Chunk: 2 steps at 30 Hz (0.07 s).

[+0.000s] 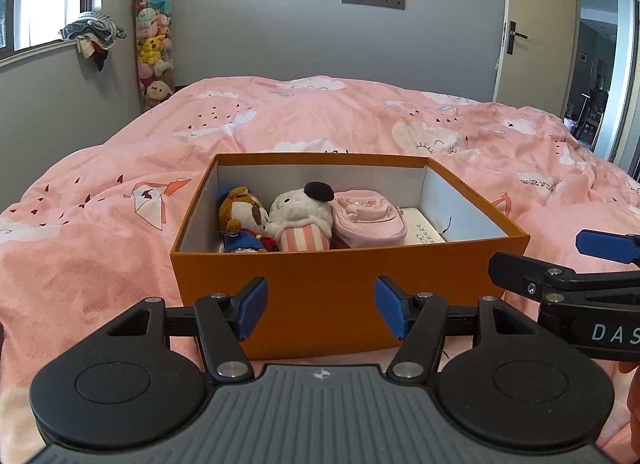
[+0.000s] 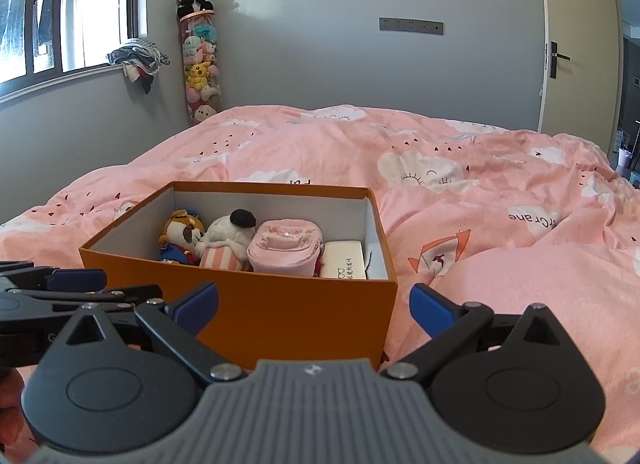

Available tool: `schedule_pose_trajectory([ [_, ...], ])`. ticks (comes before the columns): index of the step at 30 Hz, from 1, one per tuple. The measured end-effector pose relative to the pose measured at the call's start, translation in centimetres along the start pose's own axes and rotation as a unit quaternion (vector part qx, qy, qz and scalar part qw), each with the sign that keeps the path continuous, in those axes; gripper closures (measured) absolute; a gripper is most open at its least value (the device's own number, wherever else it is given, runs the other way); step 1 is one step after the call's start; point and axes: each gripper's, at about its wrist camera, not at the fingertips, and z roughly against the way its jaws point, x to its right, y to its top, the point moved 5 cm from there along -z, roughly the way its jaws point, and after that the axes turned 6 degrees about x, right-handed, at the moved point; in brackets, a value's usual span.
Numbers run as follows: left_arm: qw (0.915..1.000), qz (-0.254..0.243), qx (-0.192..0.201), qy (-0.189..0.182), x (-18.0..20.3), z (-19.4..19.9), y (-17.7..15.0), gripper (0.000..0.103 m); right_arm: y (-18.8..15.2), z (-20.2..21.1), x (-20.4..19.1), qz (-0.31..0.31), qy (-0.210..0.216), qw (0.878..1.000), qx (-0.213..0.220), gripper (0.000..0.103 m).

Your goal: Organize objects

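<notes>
An orange cardboard box (image 1: pixel 320 288) (image 2: pixel 280 312) with white inner walls sits open on the pink bed. Inside lie a brown plush dog in blue clothes (image 1: pixel 240 220) (image 2: pixel 180 238), a white plush with a black beret (image 1: pixel 302 216) (image 2: pixel 228 242), a pink pouch (image 1: pixel 370 220) (image 2: pixel 284 250) and a white flat case (image 1: pixel 424 230) (image 2: pixel 345 264). My left gripper (image 1: pixel 322 312) stands open just before the box's near wall, nothing between its fingers. My right gripper (image 2: pixel 314 304) is open too, in front of the box's near right corner. Each gripper shows at the other view's edge.
A pink duvet with cloud prints (image 1: pixel 360 116) (image 2: pixel 500 224) covers the bed all around the box. A tall clear tube of plush toys topped by a panda (image 1: pixel 154 36) (image 2: pixel 200 60) stands in the far corner. Clothes lie on the windowsill (image 1: pixel 92 30); a door (image 2: pixel 576 36) is at right.
</notes>
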Motion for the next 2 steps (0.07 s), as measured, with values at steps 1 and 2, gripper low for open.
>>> schedule_pose_trajectory([
  [1,1.0,0.0,0.0,0.001,-0.01,-0.01,0.02,0.031,0.02,0.0,-0.02,0.001,0.0,1.0,0.0,0.002],
  [2,1.0,-0.001,0.001,0.002,-0.02,0.0,0.05,0.031,0.03,0.01,-0.02,0.001,0.0,1.0,0.0,0.002],
])
